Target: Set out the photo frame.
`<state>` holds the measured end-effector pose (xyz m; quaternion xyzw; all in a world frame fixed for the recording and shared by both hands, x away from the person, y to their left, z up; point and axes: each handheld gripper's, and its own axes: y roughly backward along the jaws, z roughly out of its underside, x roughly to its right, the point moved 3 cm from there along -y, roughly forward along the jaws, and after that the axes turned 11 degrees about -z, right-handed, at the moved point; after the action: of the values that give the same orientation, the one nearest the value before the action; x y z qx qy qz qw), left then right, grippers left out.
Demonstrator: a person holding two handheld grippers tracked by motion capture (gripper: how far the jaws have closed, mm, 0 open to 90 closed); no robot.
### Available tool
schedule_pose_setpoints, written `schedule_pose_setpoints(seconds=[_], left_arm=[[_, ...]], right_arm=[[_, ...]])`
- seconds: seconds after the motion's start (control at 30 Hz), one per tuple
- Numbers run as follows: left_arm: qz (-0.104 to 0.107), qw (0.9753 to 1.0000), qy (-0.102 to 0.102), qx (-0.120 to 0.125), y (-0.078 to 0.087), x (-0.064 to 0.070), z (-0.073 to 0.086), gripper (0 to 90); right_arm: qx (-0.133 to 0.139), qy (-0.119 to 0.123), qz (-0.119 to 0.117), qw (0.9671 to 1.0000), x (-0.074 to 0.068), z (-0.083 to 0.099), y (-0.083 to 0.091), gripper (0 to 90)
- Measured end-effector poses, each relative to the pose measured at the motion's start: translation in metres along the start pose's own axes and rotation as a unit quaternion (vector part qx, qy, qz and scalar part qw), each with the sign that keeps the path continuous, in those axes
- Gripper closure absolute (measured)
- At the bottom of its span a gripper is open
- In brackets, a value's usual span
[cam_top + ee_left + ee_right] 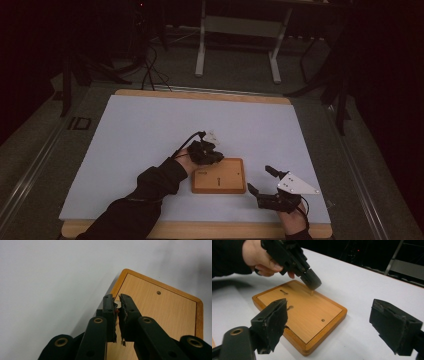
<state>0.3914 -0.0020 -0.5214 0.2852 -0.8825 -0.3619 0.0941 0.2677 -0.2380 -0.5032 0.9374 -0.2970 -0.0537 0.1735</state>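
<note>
Nearest the person's edge of the table, the right gripper [261, 181] hovers low over the white tabletop [140, 130], just to the right of the board and apart from it. Its two black jaws stand wide apart with nothing between them, and a grey three-cornered plate [296, 184] sits on top.

Just beyond lies one wooden board [219, 175], flat on the tabletop near the front edge, a little right of centre. It is a rectangular block with rounded corners, a darker orange-brown raised rim and a paler wood-grain face. In the right gripper view the face shows one small round hole [322, 320] near one corner and two short slot-like marks closer to the opposite side.

One small pale wooden peg [312, 292] stands upright on the board's far corner. The left gripper [117, 305] points down at that corner, its jaws drawn nearly together on the peg's top end, which shows as a pale spot between the tips. A hand [260, 258] in a dark sleeve holds this gripper from the left.

Farther off, past the table's back edge, are a dark floor, some cables and the white legs of a stand [235, 47].
</note>
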Motion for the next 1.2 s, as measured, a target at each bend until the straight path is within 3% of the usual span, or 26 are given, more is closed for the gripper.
schedule_pose_setpoints(seconds=[0.13,0.33,0.4,0.47,0.5,0.57,0.7,0.87,1.03,1.2], left_arm=[[0.019,0.9998,0.007,-0.003,-0.001,-0.005,0.000,84.4],[0.042,0.9988,-0.004,-0.026,-0.002,-0.010,-0.005,84.4],[0.051,0.9981,-0.006,-0.034,-0.003,-0.012,-0.006,84.4],[0.056,0.9976,-0.007,-0.039,-0.004,-0.013,-0.008,84.4],[0.056,0.9976,-0.008,-0.040,-0.004,-0.014,-0.008,84.5],[0.061,0.9973,-0.004,-0.040,-0.004,-0.015,-0.008,84.4],[0.076,0.9962,0.013,-0.042,-0.007,-0.020,-0.009,84.5],[0.075,0.9959,0.017,-0.047,-0.008,-0.023,-0.010,84.5],[0.080,0.9952,0.029,-0.049,-0.010,-0.025,-0.011,84.5],[0.085,0.9944,0.036,-0.051,-0.010,-0.027,-0.011,84.5]], right_arm=[[-0.003,0.015,-0.006,0.9999,-0.003,-0.002,0.000,17.2],[-0.012,0.016,-0.048,0.9986,-0.002,-0.005,-0.001,21.6],[-0.010,0.012,-0.062,0.9980,0.001,-0.005,0.000,17.6],[-0.027,0.008,-0.081,0.9963,0.001,-0.005,0.000,13.5],[-0.047,0.030,-0.068,0.9962,0.000,-0.004,-0.001,13.3],[-0.066,0.049,-0.080,0.9934,-0.003,-0.003,-0.001,11.0],[-0.103,0.098,-0.073,0.9871,-0.011,-0.002,-0.004,11.0],[-0.159,0.173,-0.050,0.9707,-0.022,0.002,-0.012,13.0],[-0.187,0.241,-0.031,0.9520,-0.031,0.006,-0.019,18.1],[-0.211,0.307,-0.013,0.9279,-0.038,0.012,-0.026,24.3]])
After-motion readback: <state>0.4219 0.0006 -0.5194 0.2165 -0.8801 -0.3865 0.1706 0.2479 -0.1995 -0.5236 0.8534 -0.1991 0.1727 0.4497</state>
